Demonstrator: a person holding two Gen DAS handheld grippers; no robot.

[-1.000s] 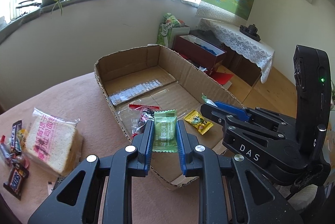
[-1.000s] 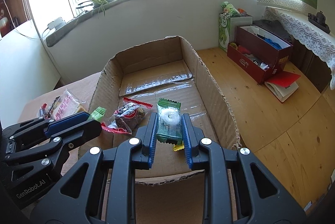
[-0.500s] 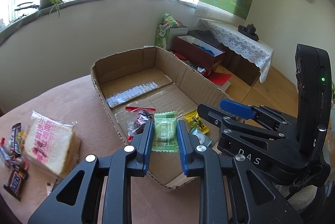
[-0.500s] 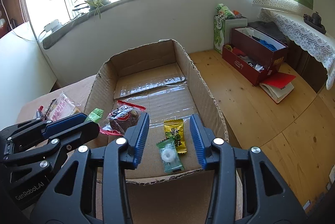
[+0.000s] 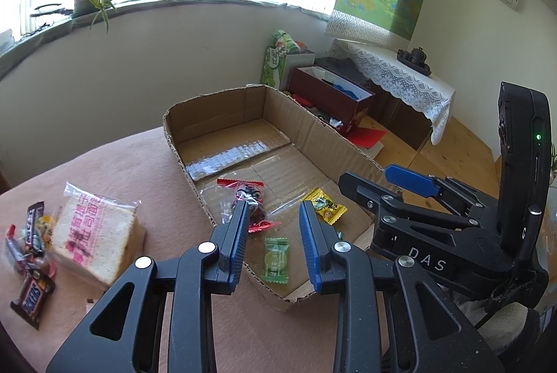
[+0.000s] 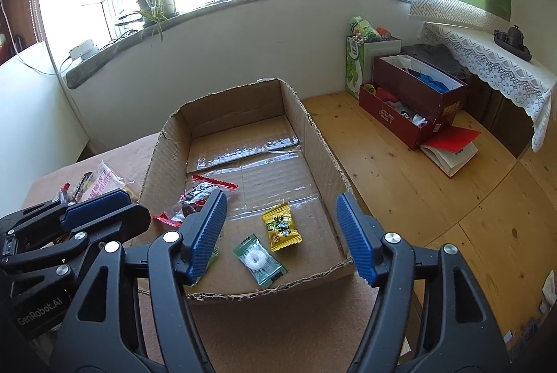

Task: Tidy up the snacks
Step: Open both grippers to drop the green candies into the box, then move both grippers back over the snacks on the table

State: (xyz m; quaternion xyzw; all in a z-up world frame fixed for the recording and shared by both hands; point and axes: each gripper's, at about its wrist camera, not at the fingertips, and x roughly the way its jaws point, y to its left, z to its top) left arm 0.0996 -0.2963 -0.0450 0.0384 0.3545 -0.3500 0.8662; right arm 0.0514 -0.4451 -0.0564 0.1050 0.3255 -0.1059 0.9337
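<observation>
An open cardboard box [image 5: 334,143] [image 6: 313,136] lies on the table. On its floor are a light green candy [image 5: 276,259] [image 6: 209,259], a dark green candy with a white ring [image 6: 259,259], a yellow candy [image 5: 323,204] [image 6: 280,226] and a clear bag with red seals [image 5: 249,195] [image 6: 198,199]. My left gripper [image 5: 273,209] [image 6: 104,206] hovers over the near end, its jaws opening, the light green candy lying free below them. My right gripper [image 6: 281,199] [image 5: 400,185] hangs beside it, jaws opening wide with nothing between them.
Wrapped sliced bread [image 5: 94,240] [image 6: 104,179] and several chocolate bars [image 5: 31,300] lie on the pink-brown tablecloth left of the box. Right of the table is wooden floor [image 6: 400,171] with a dark red box [image 6: 414,98], a green bag [image 6: 355,70] and a lace-draped shelf [image 6: 487,63].
The right gripper dropped the dark green candy onto the box floor and spread its jaws wide. The left gripper then let go of the light green candy, which now lies in the box.
</observation>
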